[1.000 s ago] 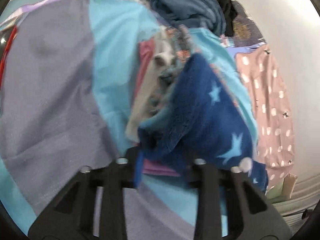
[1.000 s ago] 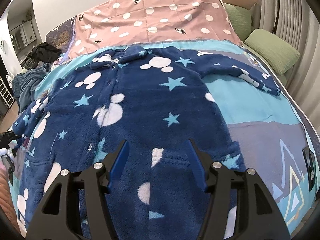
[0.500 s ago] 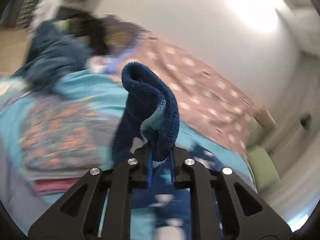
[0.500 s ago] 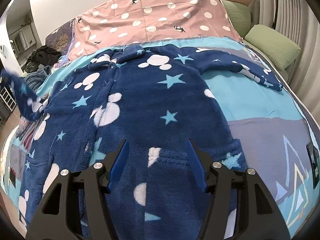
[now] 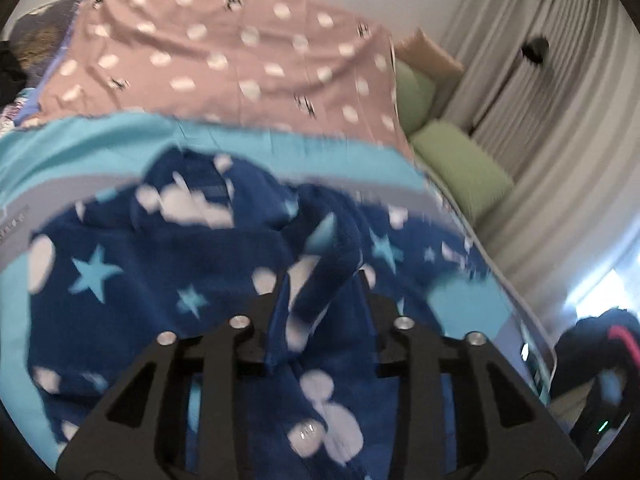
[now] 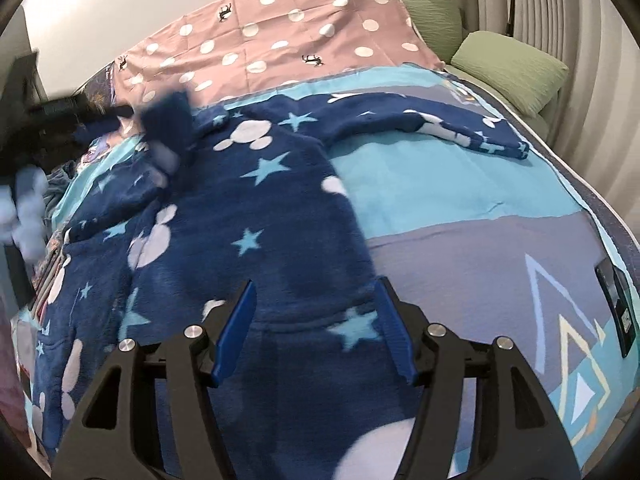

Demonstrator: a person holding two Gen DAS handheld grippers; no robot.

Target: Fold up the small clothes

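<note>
**A:** Where is the garment lying in your two views?

**B:** The dark-blue fleece robe with pale stars and white mouse-head shapes [image 6: 256,216] is lying spread across the bed with the turquoise-and-grey patterned cover [image 6: 460,208]. In your right wrist view, one sleeve is stretching out toward the green pillows [image 6: 512,68] at the head end, and the other sleeve is standing lifted above the robe's upper left part. Behind the robe, the dusty-pink sheet with white dots [image 6: 280,40] is covering the far side of the bed.

**A:** What is your left gripper doing?

**B:** Your left gripper [image 5: 320,304] is clenching a fold of the robe's sleeve [image 5: 316,280]; the black fingers [image 5: 380,316] are pressing the fleece from both sides, and the fabric is bulging up between them. The view is blurring, so finer detail cannot be told.

**A:** And your right gripper?

**B:** Your right gripper [image 6: 314,320] is hovering over the robe's lower part with its blue-padded fingers [image 6: 236,332] standing wide apart, gripping nothing. A pale-blue star is showing between them.

**A:** Anything else along the edges?

**B:** Grey pleated curtains [image 5: 540,128] are hanging beyond the pillows, and a dark heap of clothes [image 6: 48,140] is sitting at the bed's left edge.
</note>
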